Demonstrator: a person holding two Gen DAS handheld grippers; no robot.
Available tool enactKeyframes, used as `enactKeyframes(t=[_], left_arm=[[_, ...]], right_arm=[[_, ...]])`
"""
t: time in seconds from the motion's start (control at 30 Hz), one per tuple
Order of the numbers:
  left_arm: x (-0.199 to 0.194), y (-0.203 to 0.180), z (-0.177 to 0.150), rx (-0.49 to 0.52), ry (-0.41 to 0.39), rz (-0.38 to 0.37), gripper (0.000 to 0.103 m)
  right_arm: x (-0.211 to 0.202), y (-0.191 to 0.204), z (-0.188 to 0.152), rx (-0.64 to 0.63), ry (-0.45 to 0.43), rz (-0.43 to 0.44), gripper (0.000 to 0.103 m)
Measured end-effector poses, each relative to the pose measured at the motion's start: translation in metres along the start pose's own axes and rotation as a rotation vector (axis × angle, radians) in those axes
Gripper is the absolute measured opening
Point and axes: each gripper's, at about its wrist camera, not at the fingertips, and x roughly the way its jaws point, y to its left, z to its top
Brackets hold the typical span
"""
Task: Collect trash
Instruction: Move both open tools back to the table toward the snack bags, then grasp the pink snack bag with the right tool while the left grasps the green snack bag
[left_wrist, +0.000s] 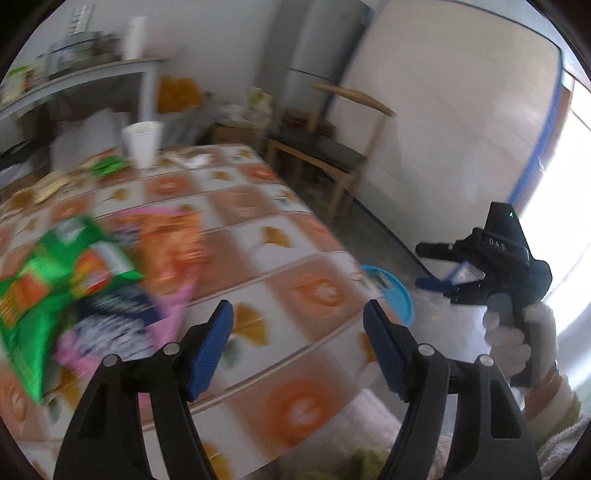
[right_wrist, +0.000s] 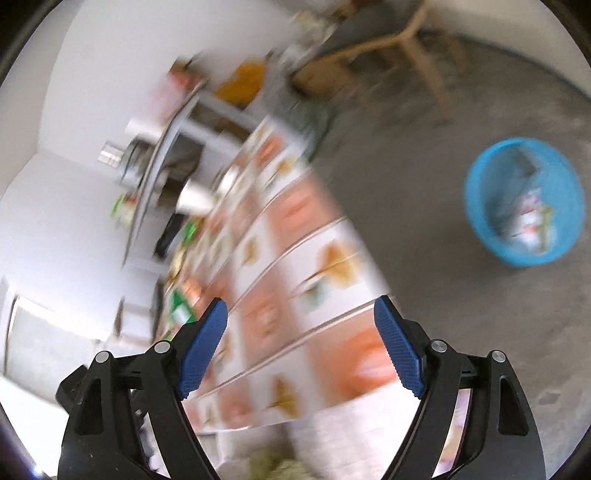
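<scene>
Left gripper: the left gripper (left_wrist: 297, 343) hovered over the near part of the table (left_wrist: 258, 221), its blue-padded fingers (left_wrist: 210, 347) spread wide with nothing between them.
Right gripper: the right gripper (right_wrist: 301, 347) was likewise released, fingers (right_wrist: 399, 354) apart and empty; in the left wrist view it (left_wrist: 448, 284) showed off the table's right edge, held in a white-gloved hand (left_wrist: 517, 332).
Snack wrappers: a blurred heap of wrappers (left_wrist: 92, 288), green, orange, pink and dark blue, lay on the table towards its left edge, to the left of the left gripper's fingertips and not between them; whether the nearest wrapper touched the left finger could not be told through the blur.
More trash: a small green wrapper (left_wrist: 107, 164) and some pale scraps (left_wrist: 51, 186) lay near the table's far left corner, well apart from both grippers.
Cup: a white cup (left_wrist: 142, 144) stood upright near the far edge of the table, just beside the small green wrapper.
Bin: a blue basket (right_wrist: 524, 203) stood on the grey floor (right_wrist: 406, 184) off the table's right edge, with crumpled wrappers already inside; from the right wrist view it lay ahead and to the right of the open fingers.
Tablecloth: tiled pattern of orange squares and yellow leaves.
Surroundings: a wooden chair (left_wrist: 325, 147) stood beyond the table's far right corner, by the wall.
</scene>
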Motion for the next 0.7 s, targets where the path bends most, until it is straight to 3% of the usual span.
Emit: enactKeyframes(t=[0.3,0.53,0.7], left_arm=[[-0.060,0.072,-0.025,-0.159,-0.097,0.133,0.071],[-0.084,0.121,-0.036,-0.276,-0.143,0.194,0.071],[-0.101,0.171,-0.020,-0.327,-0.172,0.276,0.071]], right_arm=[[0.112,0.087,-0.033,-0.100,0.300,0.075,0.078],[0.142,0.114,-0.044,-0.116,0.375,0.065,0.078],[0.145,0.115,-0.049,-0.070,0.373,0.080,0.078]])
